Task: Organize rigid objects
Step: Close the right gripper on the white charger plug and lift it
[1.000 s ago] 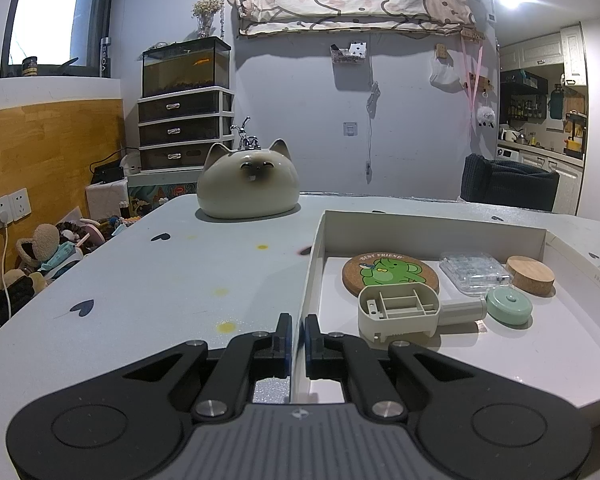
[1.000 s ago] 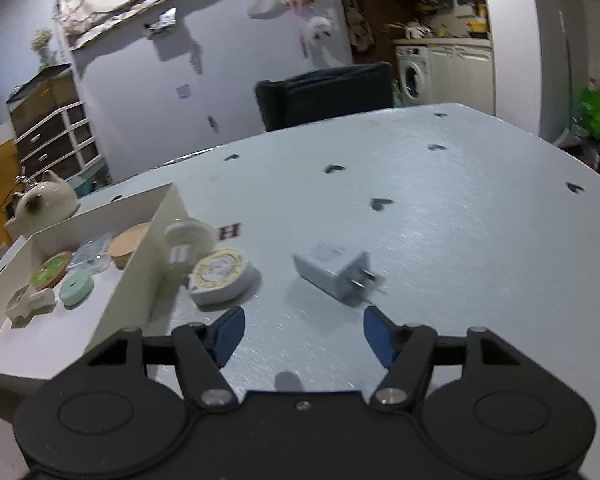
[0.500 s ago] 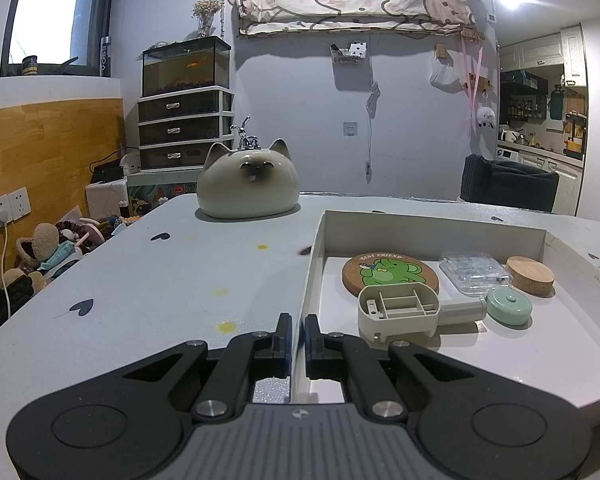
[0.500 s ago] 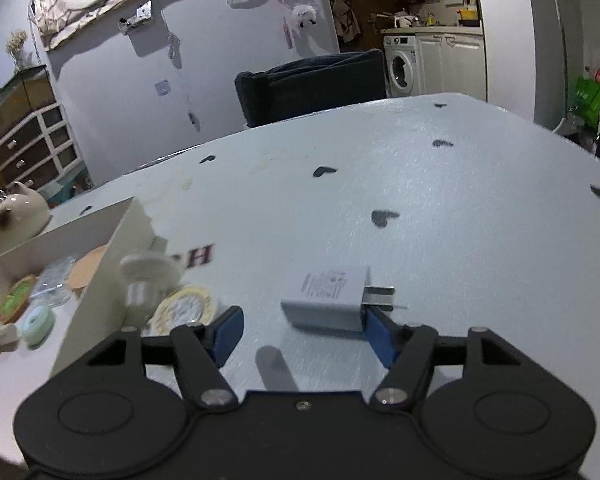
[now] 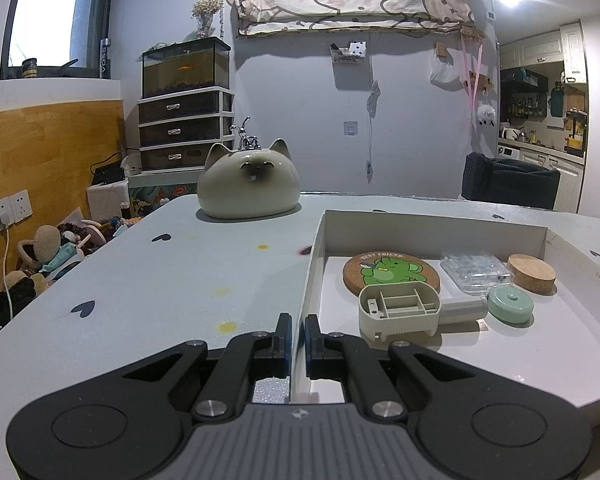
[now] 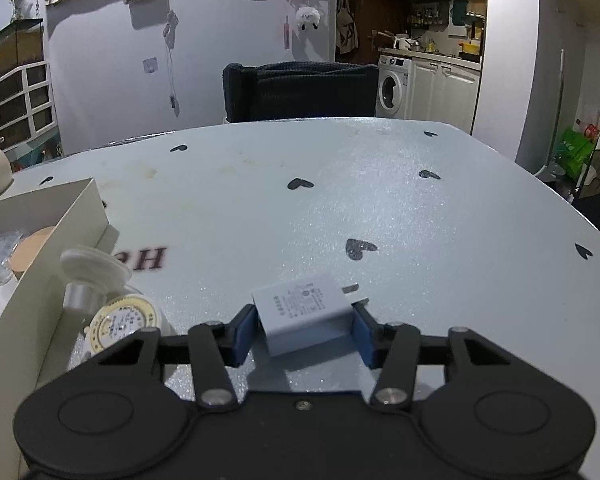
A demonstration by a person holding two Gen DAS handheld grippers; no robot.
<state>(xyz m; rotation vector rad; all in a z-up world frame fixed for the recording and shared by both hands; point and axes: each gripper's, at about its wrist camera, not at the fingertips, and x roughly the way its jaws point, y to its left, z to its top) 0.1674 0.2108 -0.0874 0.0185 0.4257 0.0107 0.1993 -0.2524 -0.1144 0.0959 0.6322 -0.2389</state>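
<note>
A white plug adapter [image 6: 305, 312] lies on the table between the blue pads of my right gripper [image 6: 304, 334]; the jaws are closed to its sides and it rests on the table. My left gripper [image 5: 297, 338] is shut on the left wall of the white tray [image 5: 314, 264]. The tray holds a cork coaster with a green figure [image 5: 392, 274], a beige plastic part [image 5: 400, 310], a mint round case [image 5: 510, 307], a clear blister pack [image 5: 474, 272] and a wooden lid [image 5: 531, 273].
A round yellow-rimmed tin [image 6: 122, 320] and a white spool-like piece [image 6: 90, 272] lie beside the tray's corner [image 6: 72, 220], just left of my right gripper. A cat-shaped ceramic pot [image 5: 249, 186] stands at the back left. A dark chair [image 6: 300, 92] stands behind the table.
My right gripper moved forward and down onto the white plug adapter and its jaws closed in to the adapter's sides. My left gripper has not moved.
</note>
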